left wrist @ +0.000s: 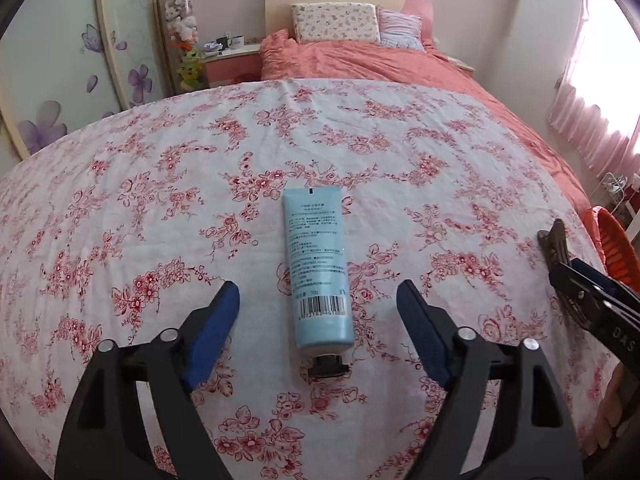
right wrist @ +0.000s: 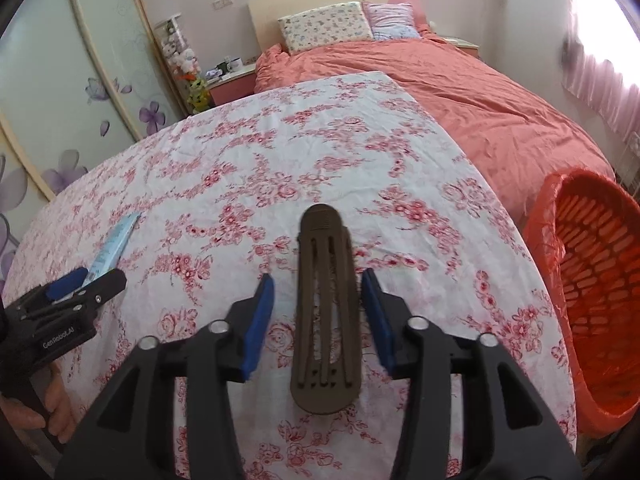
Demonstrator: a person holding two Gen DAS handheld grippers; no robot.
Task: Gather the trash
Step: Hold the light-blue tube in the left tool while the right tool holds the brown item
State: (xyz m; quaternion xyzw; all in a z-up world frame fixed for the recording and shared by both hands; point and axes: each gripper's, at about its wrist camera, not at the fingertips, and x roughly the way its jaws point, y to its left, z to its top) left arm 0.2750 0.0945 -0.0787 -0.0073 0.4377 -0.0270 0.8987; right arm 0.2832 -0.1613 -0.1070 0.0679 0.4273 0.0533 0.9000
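Pale blue plastic squeeze tube (left wrist: 318, 268) with a black cap, lying flat on the table's pink-flowered white cloth (left wrist: 160, 184), cap end toward the camera, squarely between the blue-padded fingers of the left gripper (left wrist: 319, 296). Those jaws are spread wide, clear cloth showing on both sides of the tube, nothing touching it.

Over on the right, a dark brown slotted hair clip (right wrist: 325, 308) lies lengthways between the fingers of the right gripper (right wrist: 319, 284). Jaws there are parted too, a narrow gap each side, no contact that I can see. The orange-red plastic basket with a red bag liner (right wrist: 592, 288) waits just off the table's right edge.

Risks now. The tube is smooth and rounded: close near the cap and it may squirt forward out of the pads, or roll if one pad lands first. The clip is thin and low on the cloth; pads coming in too high could skate over it, too low could bunch the fabric and drag it. The two grippers sit near each other, so a swing toward the basket by the left could meet the right.

Hard to read: the basket's interior is mostly cut off, so its contents are unclear. The tube's print is illegible. Whether either gripper's fingertips rest on the cloth, I cannot tell.
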